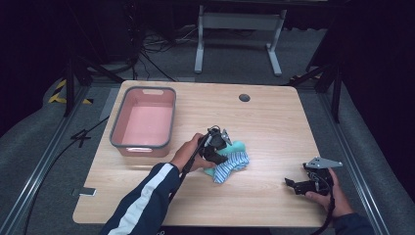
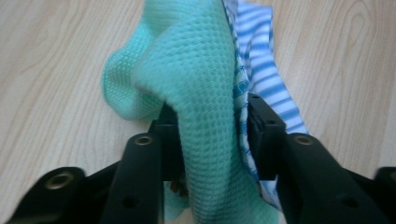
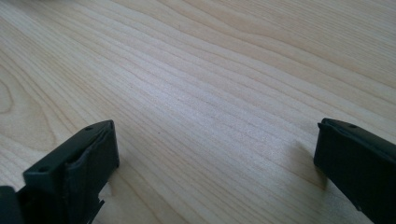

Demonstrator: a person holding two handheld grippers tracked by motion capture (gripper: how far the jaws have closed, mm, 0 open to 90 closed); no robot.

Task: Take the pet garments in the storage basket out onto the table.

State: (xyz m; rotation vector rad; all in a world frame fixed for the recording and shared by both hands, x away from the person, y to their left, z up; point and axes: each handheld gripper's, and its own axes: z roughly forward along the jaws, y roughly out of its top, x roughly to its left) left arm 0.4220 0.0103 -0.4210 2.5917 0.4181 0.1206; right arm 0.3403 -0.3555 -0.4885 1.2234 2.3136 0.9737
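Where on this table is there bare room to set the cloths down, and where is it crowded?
Bare wood: the far right stretch around the grommet hole, the gap between the cloths and the right gripper, and the near edge of the table. Crowded: the left, where the pink bin sits, and the middle, where the left gripper pinches both cloths.

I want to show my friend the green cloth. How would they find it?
Start at the pink tub on the left of the wooden table; just right of it, near the table's middle, the left gripper is shut on a small bundle. The mint-green cloth has a bumpy waffle weave, unlike the blue-and-white striped cloth pressed against it.
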